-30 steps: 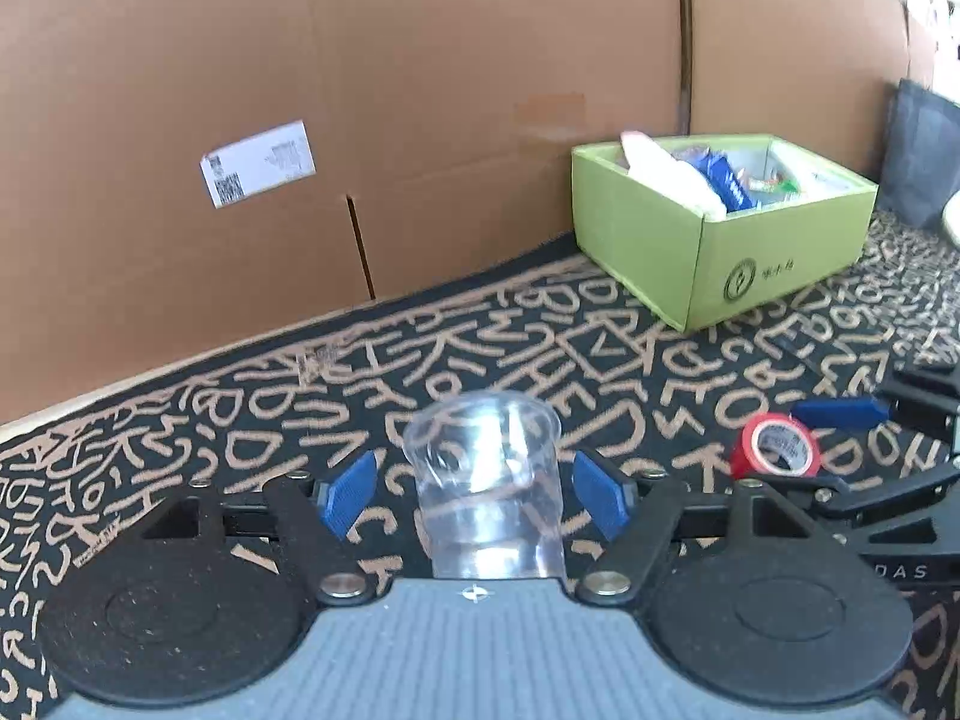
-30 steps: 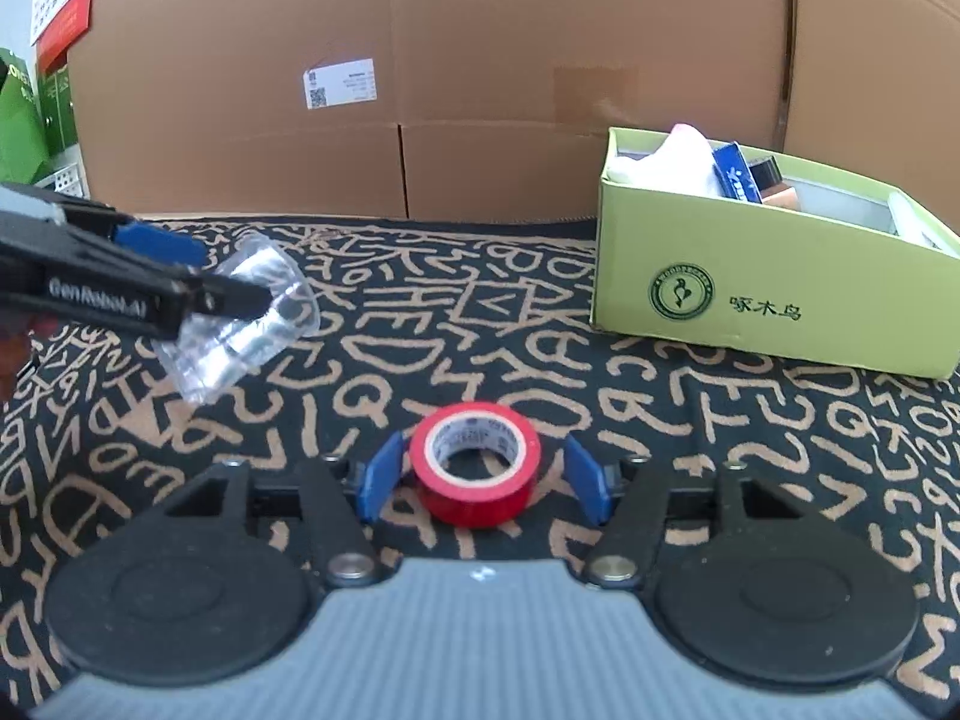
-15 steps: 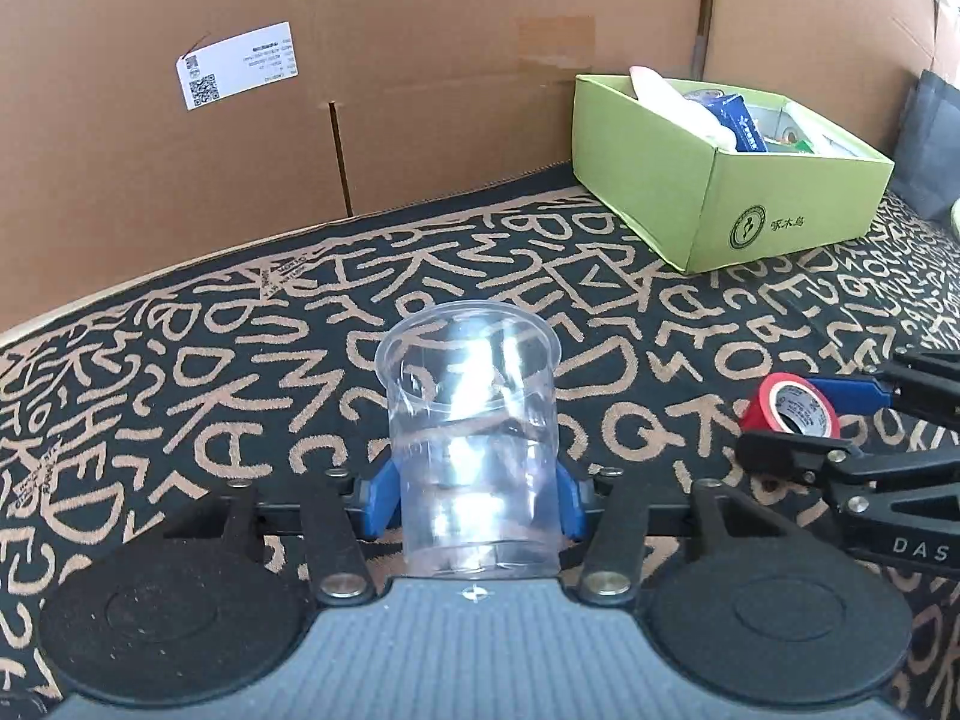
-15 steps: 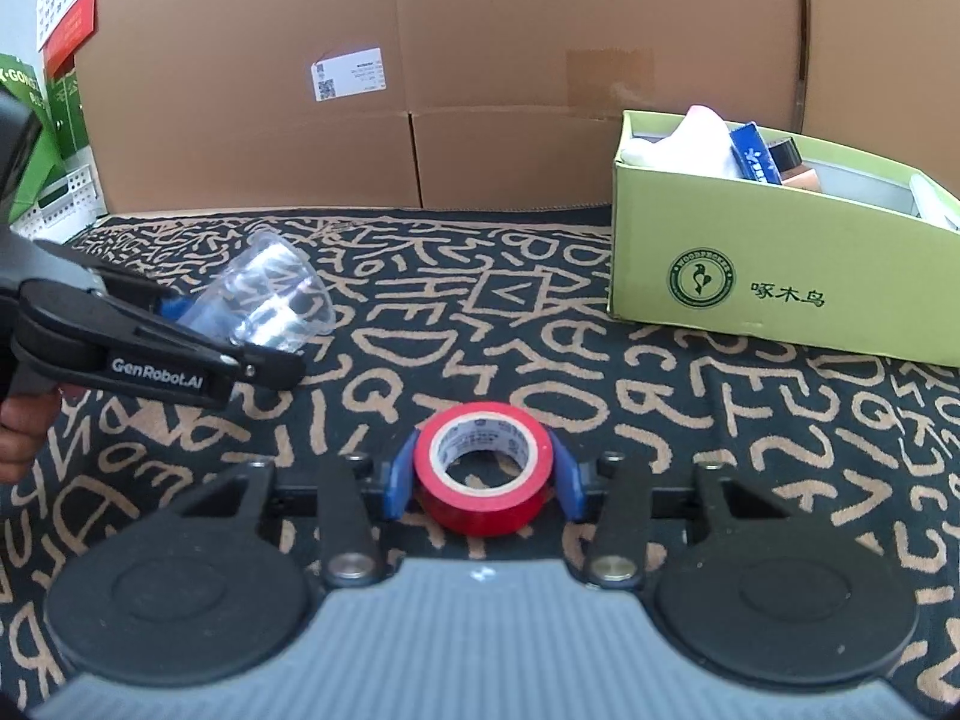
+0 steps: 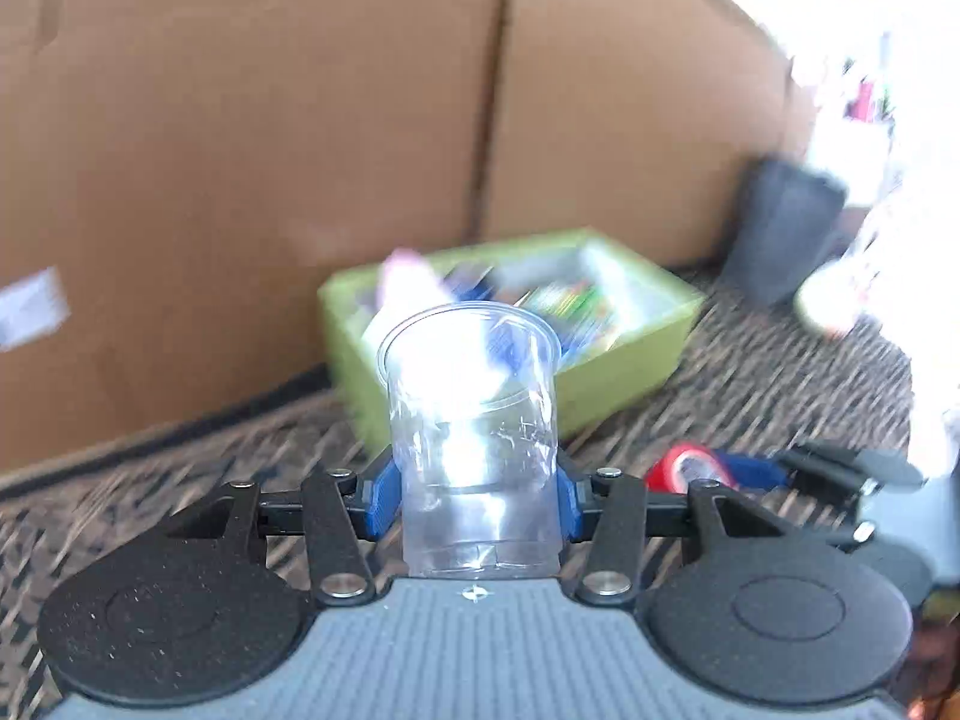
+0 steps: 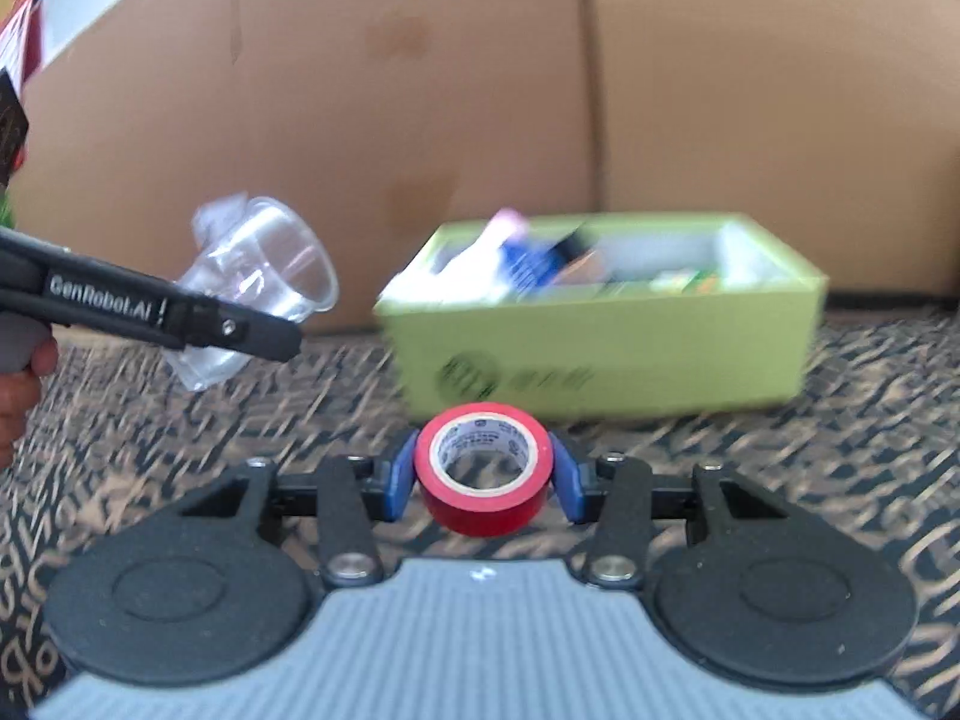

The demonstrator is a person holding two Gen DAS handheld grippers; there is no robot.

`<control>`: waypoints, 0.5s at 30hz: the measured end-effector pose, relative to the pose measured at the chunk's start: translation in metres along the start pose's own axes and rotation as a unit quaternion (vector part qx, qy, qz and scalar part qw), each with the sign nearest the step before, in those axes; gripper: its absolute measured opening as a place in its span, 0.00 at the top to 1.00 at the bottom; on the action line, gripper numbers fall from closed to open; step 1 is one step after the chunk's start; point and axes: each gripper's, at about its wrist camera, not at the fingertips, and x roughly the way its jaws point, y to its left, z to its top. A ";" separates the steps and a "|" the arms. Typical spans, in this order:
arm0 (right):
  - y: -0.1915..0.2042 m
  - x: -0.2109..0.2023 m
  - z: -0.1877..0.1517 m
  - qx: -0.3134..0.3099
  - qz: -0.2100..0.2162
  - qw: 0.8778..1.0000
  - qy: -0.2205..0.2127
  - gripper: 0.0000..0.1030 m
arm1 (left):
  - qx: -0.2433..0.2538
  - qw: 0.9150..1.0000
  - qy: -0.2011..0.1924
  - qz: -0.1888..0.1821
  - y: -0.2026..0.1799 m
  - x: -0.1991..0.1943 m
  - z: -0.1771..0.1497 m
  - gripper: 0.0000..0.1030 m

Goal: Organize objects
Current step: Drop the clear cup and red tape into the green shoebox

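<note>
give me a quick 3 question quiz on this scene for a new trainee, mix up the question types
1. True or false: the left gripper is shut on the clear plastic cup.
2. What does the right gripper hold? A) a blue pen B) the red tape roll C) a white bottle
3. Fill in: ahead of both grippers, on the patterned cloth, sits an open ____ box that already has things in it.

Key:
1. True. Both blue pads press the cup's sides.
2. B. The roll sits clamped between the pads, its hole facing the camera.
3. Green.
</note>
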 end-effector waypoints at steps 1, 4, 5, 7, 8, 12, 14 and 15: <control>-0.009 -0.003 0.007 0.001 -0.007 1.000 -0.013 0.56 | 0.001 1.000 -0.008 -0.007 -0.007 0.007 0.013 0.49; -0.031 -0.005 0.028 -0.006 -0.031 0.998 -0.050 0.56 | 0.006 1.000 -0.026 -0.015 -0.030 0.032 0.051 0.49; -0.038 -0.003 0.036 -0.009 -0.039 0.997 -0.059 0.56 | 0.007 0.999 -0.026 -0.018 -0.036 0.044 0.062 0.49; -0.054 0.006 0.048 -0.011 -0.054 0.996 -0.071 0.56 | 0.000 1.000 -0.019 -0.023 -0.045 0.070 0.080 0.49; -0.063 0.012 0.054 -0.011 -0.060 0.995 -0.076 0.56 | 0.001 1.000 -0.018 -0.021 -0.049 0.083 0.086 0.49; -0.089 0.043 0.070 -0.016 -0.075 0.994 -0.077 0.56 | 0.013 1.000 -0.010 0.001 -0.060 0.134 0.099 0.49; -0.098 0.060 0.074 -0.024 -0.085 0.994 -0.070 0.56 | 0.009 1.000 -0.002 0.010 -0.061 0.153 0.101 0.49; -0.102 0.068 0.076 -0.024 -0.089 0.994 -0.066 0.56 | 0.008 1.000 -0.003 0.014 -0.061 0.160 0.100 0.48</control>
